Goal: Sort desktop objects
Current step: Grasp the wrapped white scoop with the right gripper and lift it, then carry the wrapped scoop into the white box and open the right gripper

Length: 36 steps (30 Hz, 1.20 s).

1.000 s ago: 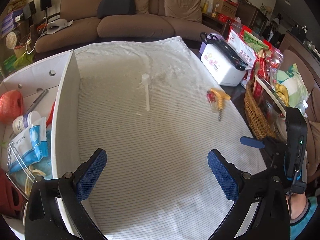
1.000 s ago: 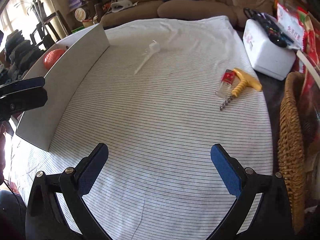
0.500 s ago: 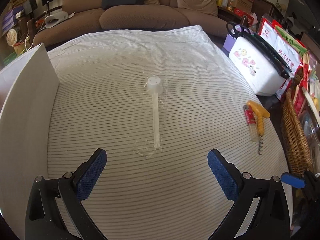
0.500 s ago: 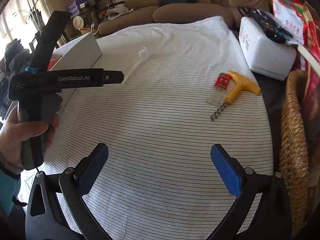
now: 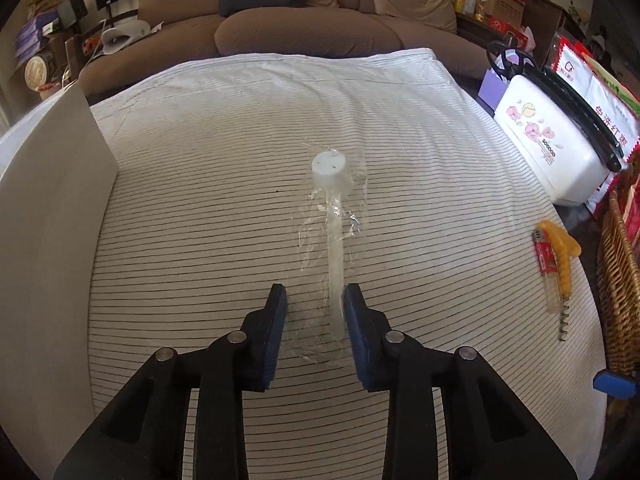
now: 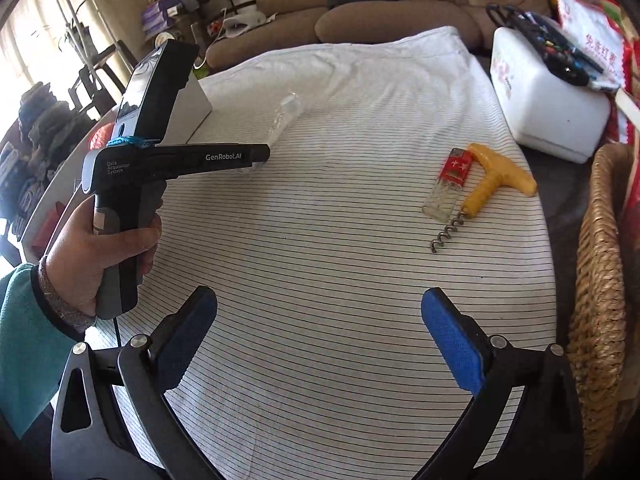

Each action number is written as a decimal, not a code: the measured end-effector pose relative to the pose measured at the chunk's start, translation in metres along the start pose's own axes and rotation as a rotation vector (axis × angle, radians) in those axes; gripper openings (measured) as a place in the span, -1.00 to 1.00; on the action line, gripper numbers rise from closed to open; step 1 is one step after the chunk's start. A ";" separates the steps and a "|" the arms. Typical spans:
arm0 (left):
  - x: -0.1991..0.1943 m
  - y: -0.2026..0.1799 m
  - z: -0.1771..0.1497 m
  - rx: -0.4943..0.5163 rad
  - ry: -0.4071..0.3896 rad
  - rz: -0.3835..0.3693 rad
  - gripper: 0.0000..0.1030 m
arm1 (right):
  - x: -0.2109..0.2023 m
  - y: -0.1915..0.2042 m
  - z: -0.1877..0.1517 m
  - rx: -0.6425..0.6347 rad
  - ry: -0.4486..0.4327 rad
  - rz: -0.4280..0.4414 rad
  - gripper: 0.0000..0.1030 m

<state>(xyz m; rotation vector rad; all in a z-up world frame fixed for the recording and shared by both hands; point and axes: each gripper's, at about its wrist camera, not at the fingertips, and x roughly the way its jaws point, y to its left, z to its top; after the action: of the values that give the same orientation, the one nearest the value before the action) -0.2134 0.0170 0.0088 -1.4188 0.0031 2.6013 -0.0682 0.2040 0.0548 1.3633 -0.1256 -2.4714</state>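
1. Left wrist view: we see the left gripper (image 5: 314, 312) closing, its jaws narrow, with the handle end of the wrapped white scoop (image 5: 334, 216) between the blue pads; the right pad lies against the handle, the left pad stands just apart from it.
2. The scoop lies on the striped cloth (image 5: 200, 240), cup end pointing away from the gripper, toward the sofa (image 5: 304, 28).
3. Right of the scoop, well apart, we note a yellow corkscrew (image 5: 562, 258) touching a red lighter (image 5: 546, 264).
4. Left of the scoop stands a white box wall (image 5: 44, 220).
5. Right wrist view: the right gripper (image 6: 318, 330) is wide, empty, above the cloth.
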 end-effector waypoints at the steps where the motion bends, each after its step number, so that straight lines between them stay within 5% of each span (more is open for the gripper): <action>1: -0.002 -0.001 -0.002 0.002 0.004 -0.016 -0.51 | 0.000 0.000 0.001 0.001 -0.003 -0.001 0.99; 3: -0.006 -0.001 -0.007 0.000 0.020 -0.056 -0.85 | -0.001 0.000 0.004 0.018 -0.013 0.021 0.99; 7: -0.019 -0.007 -0.029 0.008 0.037 -0.115 -0.84 | -0.003 -0.008 0.025 0.122 -0.056 0.144 0.97; 9: -0.024 -0.007 -0.041 0.008 0.036 -0.140 -0.83 | 0.002 -0.005 0.045 0.107 -0.077 0.130 0.89; 11: -0.029 -0.004 -0.049 -0.008 0.036 -0.164 -0.83 | 0.016 -0.002 0.065 0.105 -0.075 0.143 0.73; 15: -0.036 0.000 -0.061 -0.040 0.040 -0.215 -0.83 | 0.067 -0.009 0.094 0.217 -0.001 0.235 -0.04; 23: -0.044 0.005 -0.080 -0.076 0.041 -0.302 -0.82 | 0.134 0.004 0.108 0.256 0.072 0.308 -0.06; 24: -0.044 0.006 -0.080 -0.081 0.041 -0.306 -0.81 | 0.135 0.007 0.107 0.252 0.066 0.308 -0.32; 25: -0.045 0.005 -0.081 -0.083 0.043 -0.308 -0.81 | 0.136 0.009 0.107 0.255 0.062 0.315 -0.46; 36: -0.087 0.004 -0.087 -0.115 0.012 -0.354 -0.81 | 0.086 0.025 0.110 0.279 0.027 0.373 -0.57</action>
<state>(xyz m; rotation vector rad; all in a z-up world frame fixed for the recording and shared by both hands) -0.0958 -0.0081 0.0335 -1.3293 -0.3677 2.3329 -0.1967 0.1453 0.0503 1.3326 -0.6761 -2.1780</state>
